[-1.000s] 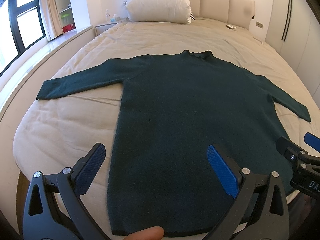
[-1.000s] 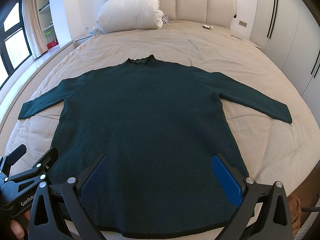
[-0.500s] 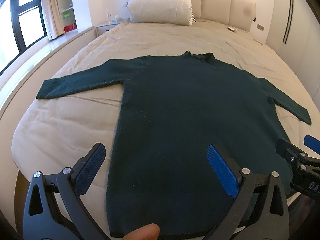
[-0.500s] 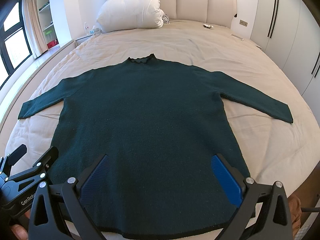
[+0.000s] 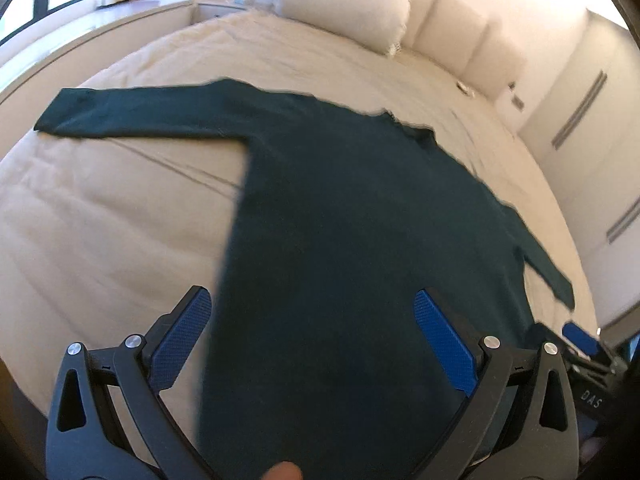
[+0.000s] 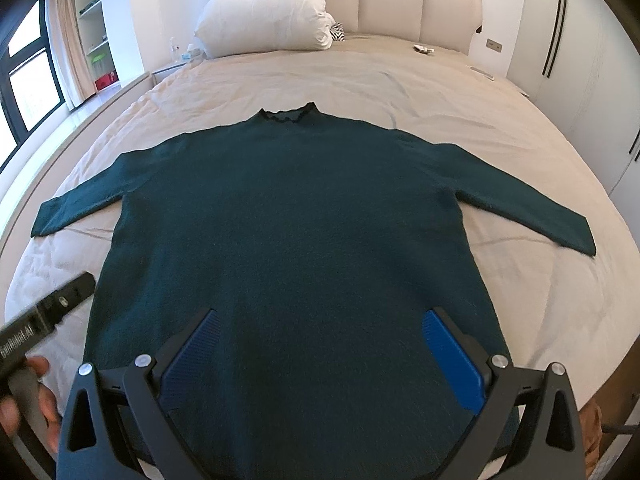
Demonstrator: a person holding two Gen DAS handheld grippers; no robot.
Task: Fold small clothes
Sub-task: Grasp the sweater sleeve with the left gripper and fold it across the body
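Both claws are spread wide and carrying nothing: the left claw (image 5: 312, 340) hangs over the hem's left side, the right claw (image 6: 320, 354) over the hem's middle. Beneath them the dark green knitted long-sleeved sweater (image 6: 292, 232) lies flat on the beige quilted bed (image 6: 360, 80), collar toward the white pillow (image 6: 268, 16), both sleeves stretched outward. No fold is made yet; by my reckoning everything remains, sleeves first.
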